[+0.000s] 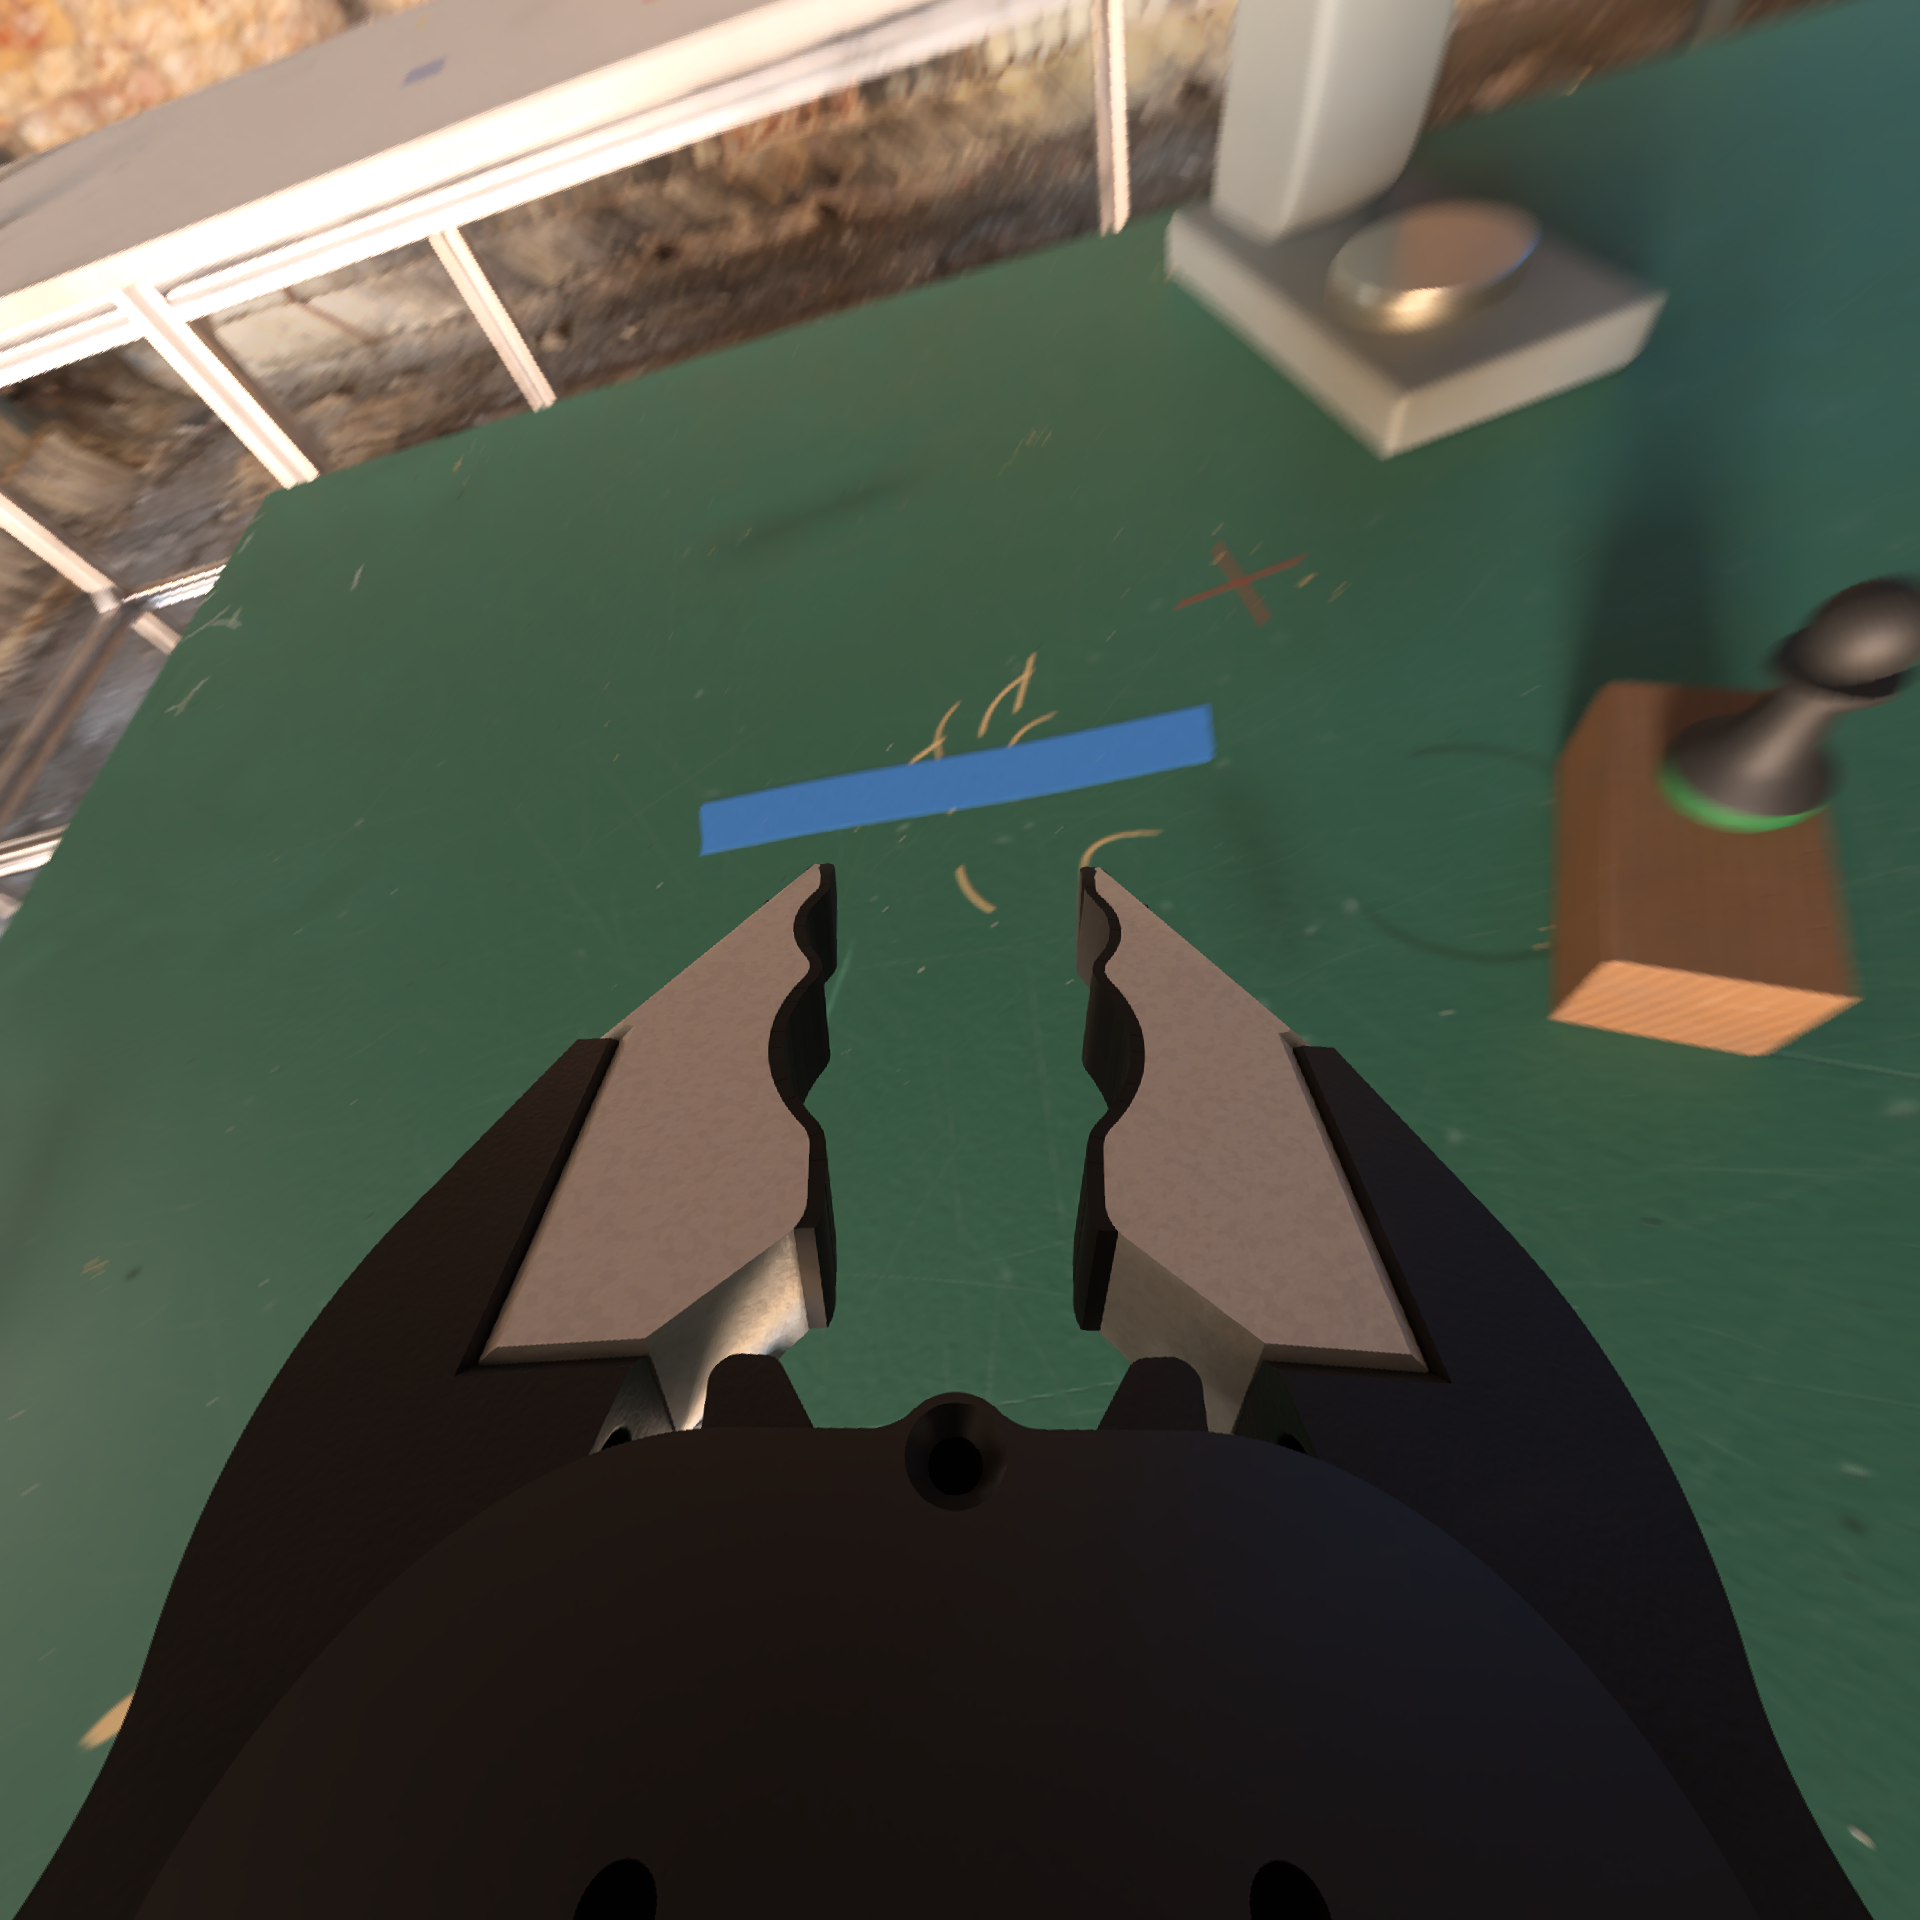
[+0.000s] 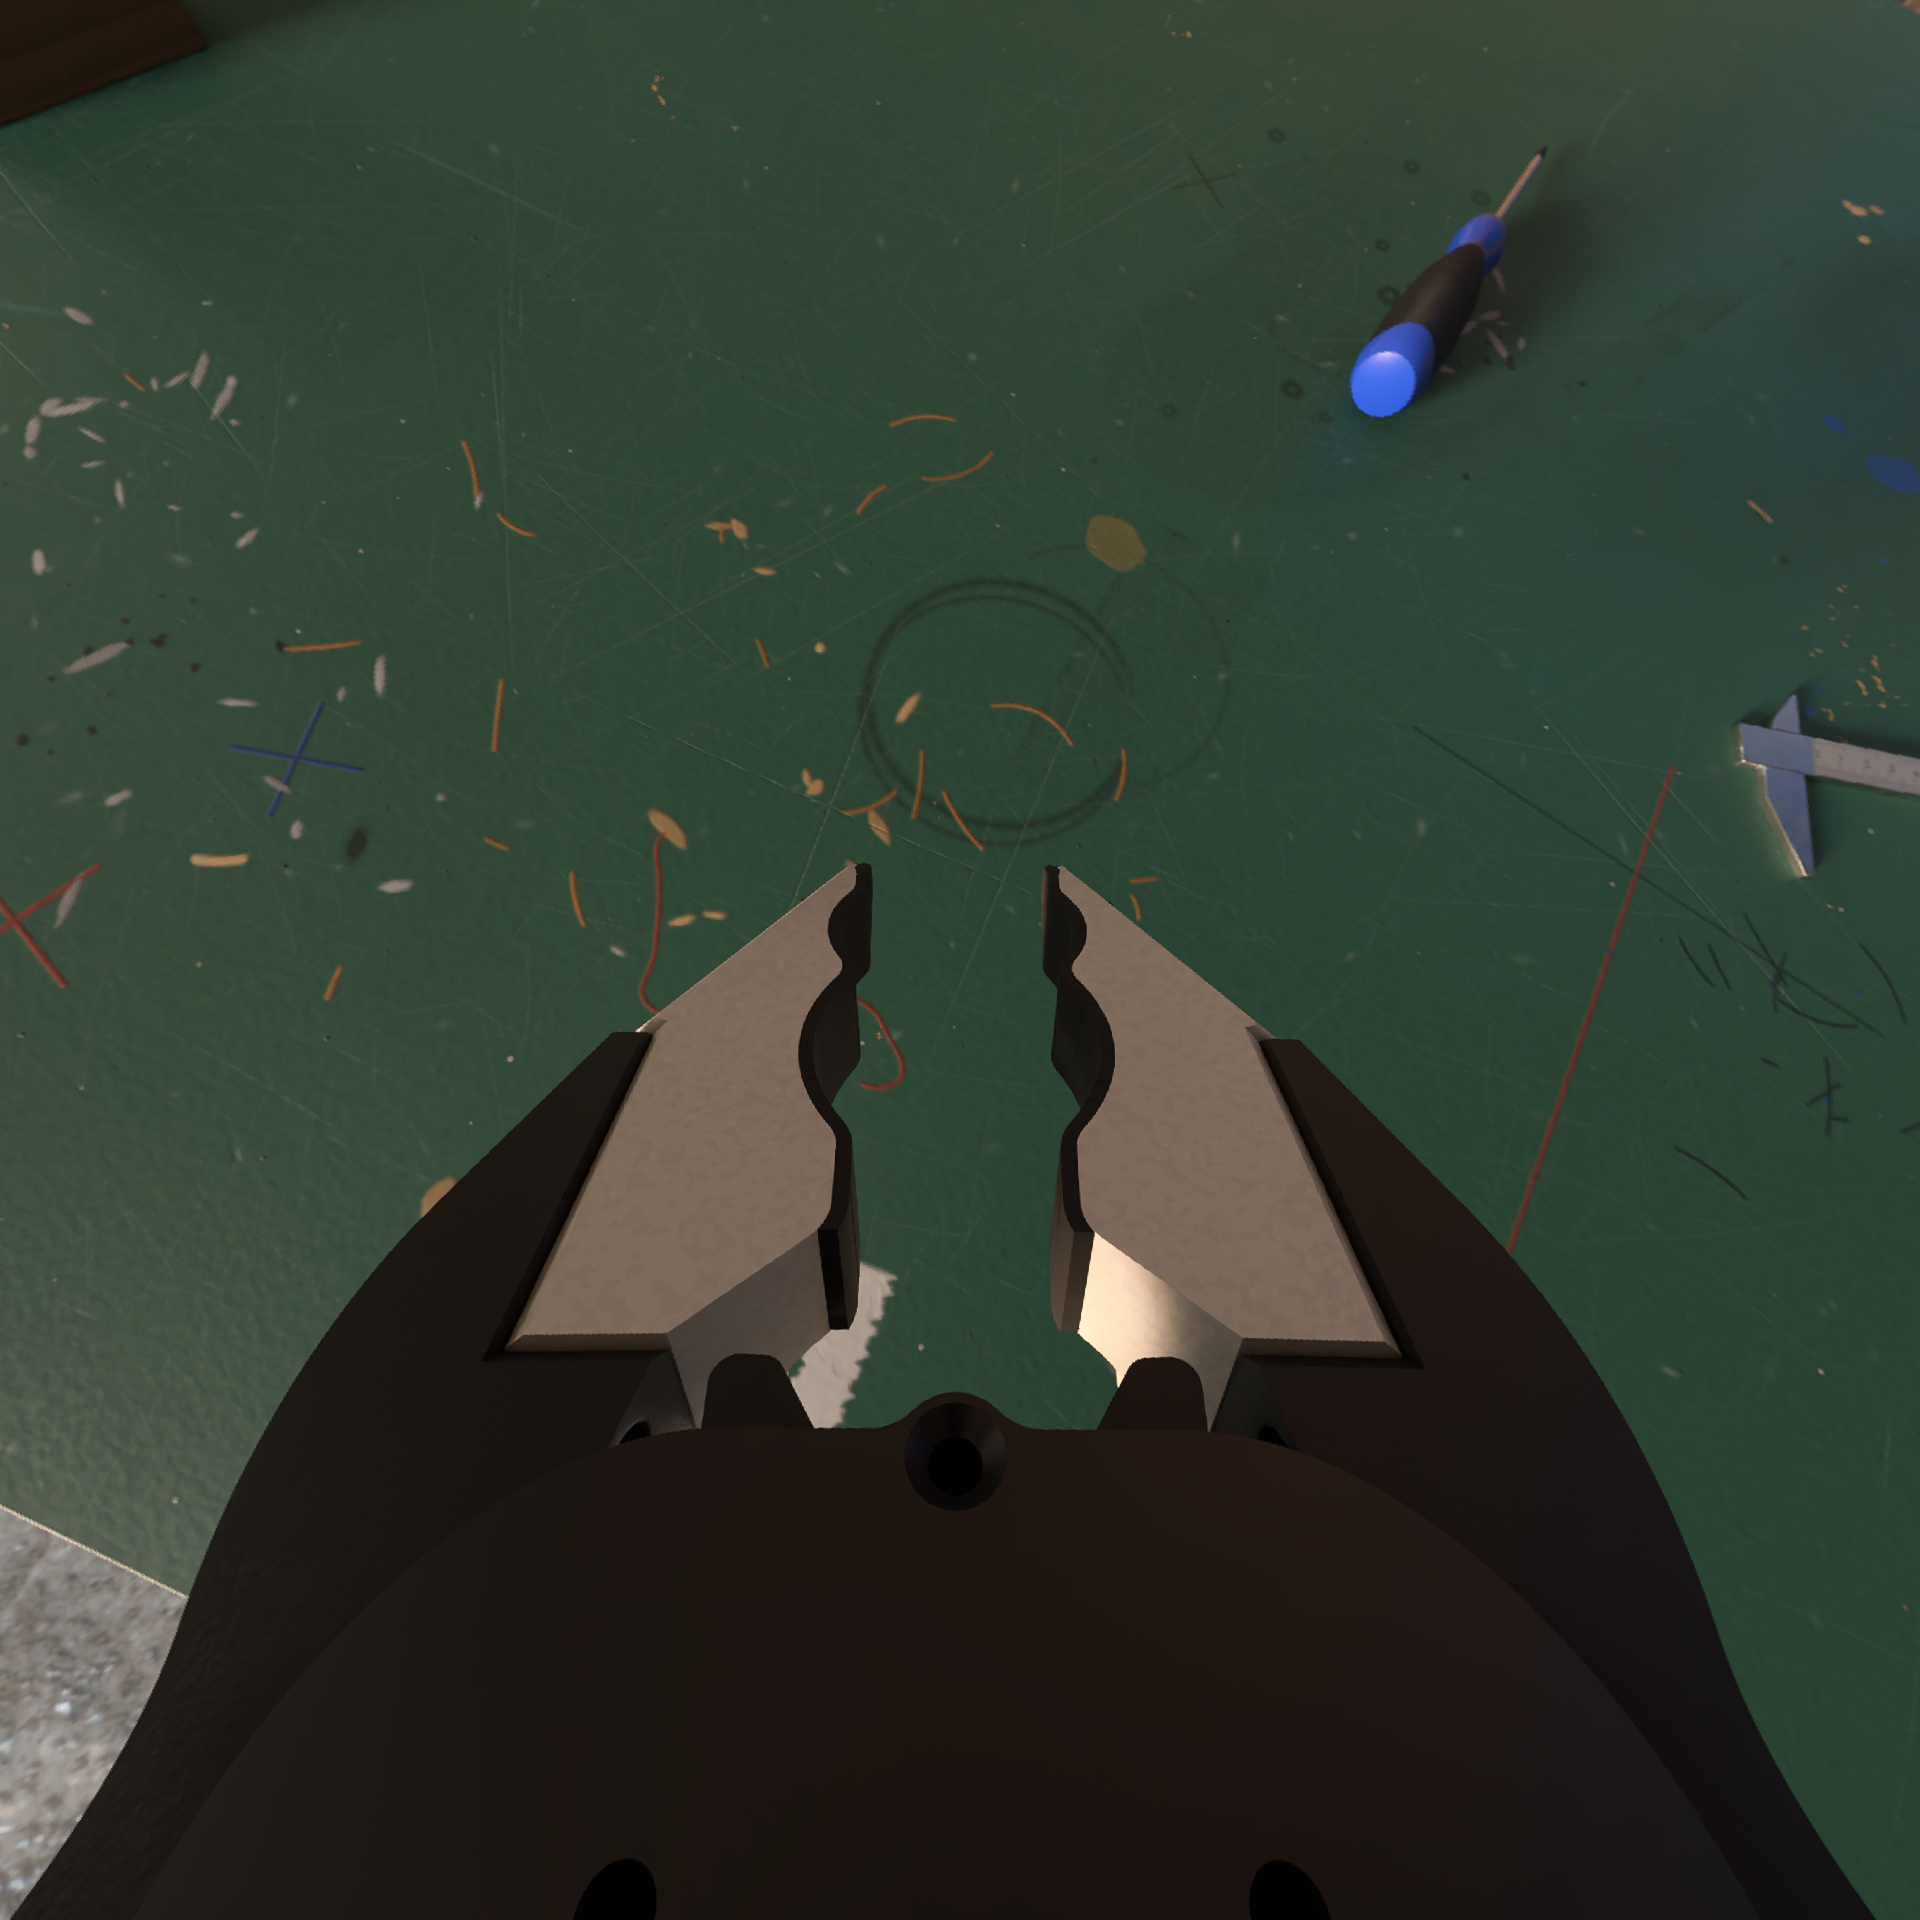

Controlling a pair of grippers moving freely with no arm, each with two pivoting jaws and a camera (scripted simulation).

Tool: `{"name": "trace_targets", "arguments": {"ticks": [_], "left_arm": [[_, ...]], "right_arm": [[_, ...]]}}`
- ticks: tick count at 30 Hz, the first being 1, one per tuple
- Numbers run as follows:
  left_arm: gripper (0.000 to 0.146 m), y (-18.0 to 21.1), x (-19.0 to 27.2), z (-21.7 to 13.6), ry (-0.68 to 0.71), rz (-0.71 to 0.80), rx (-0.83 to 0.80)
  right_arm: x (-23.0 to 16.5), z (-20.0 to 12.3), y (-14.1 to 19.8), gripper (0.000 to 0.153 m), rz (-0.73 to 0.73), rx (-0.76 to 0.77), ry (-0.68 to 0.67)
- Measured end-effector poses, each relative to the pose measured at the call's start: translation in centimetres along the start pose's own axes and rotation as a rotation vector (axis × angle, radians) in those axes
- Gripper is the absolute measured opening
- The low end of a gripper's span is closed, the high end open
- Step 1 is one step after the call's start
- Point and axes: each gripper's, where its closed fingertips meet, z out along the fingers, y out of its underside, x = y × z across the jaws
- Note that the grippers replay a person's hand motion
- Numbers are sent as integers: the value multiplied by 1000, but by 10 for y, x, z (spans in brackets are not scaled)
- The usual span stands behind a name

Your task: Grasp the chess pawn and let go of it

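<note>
A black chess pawn (image 1: 1782, 717) with a green ring at its base stands upright on a wooden block (image 1: 1694, 883) at the right edge of the left wrist view. My left gripper (image 1: 956, 883) is open and empty above the green mat, well to the left of the pawn and apart from it. My right gripper (image 2: 956, 883) is open and empty above the mat. The pawn does not show in the right wrist view.
A strip of blue tape (image 1: 956, 779) lies just ahead of the left gripper. A grey stand with a metal disc (image 1: 1423, 281) sits at the back right, the mat's edge and a white frame (image 1: 260, 312) at the left. A blue-and-black screwdriver (image 2: 1439, 301) and a metal ruler piece (image 2: 1808, 779) lie right of the right gripper.
</note>
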Motion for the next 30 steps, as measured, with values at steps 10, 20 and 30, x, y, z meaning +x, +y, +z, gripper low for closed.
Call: {"name": "trace_targets", "arguments": {"ticks": [10,20,30], "left_arm": [[73,6,113,-35,440,103,11],[94,-2,176,-20,416,208,33],[84,-23,198,16,351,176,9]], "right_arm": [[-16,16,-6,36,-17,2,-54],[-41,-10,-25,49,59,177,-315],[-37,44,-5,64,44,-1,-181]]}}
